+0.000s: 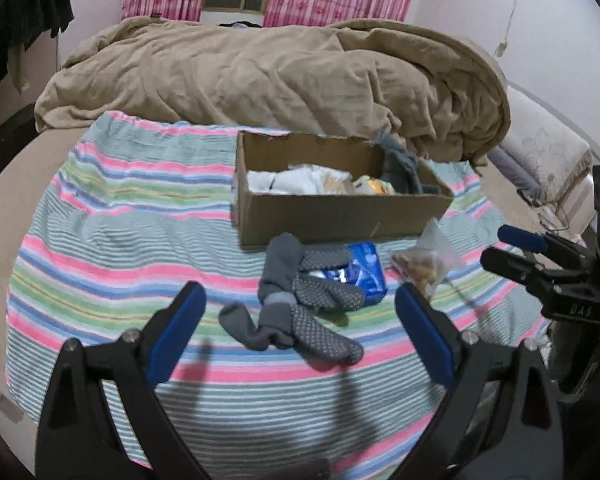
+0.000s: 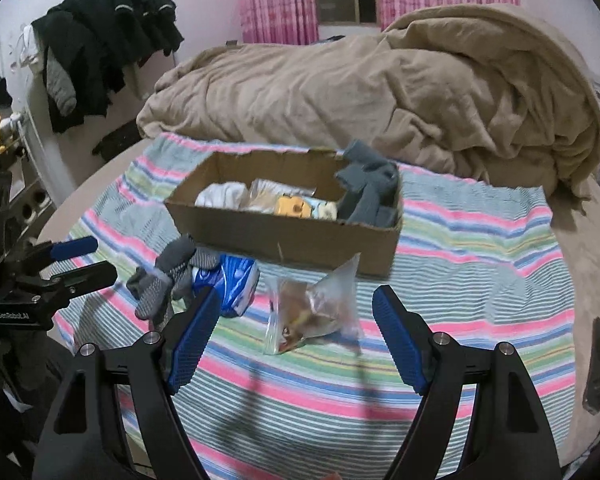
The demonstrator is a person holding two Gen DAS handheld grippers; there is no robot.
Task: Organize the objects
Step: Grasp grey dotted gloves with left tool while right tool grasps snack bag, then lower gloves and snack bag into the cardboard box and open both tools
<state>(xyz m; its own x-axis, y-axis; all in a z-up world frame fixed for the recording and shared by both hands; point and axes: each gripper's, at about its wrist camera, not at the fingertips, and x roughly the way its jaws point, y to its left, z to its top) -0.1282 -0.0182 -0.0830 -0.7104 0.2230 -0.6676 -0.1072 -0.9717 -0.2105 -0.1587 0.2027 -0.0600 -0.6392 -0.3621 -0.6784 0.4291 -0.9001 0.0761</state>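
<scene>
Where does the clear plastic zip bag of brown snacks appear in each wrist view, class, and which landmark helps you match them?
Left wrist view: the clear plastic zip bag of brown snacks lies right of centre, beside the blue packet.
Right wrist view: the bag lies at centre, between the open blue fingers.
Shared landmark: the brown cardboard box just behind it.

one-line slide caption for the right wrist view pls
Open right gripper hovers over a clear snack bag on the striped sheet, in front of a part-filled cardboard box.

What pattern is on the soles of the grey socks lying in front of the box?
Small white grip dots on the grey socks, clearest in the left wrist view.
</scene>
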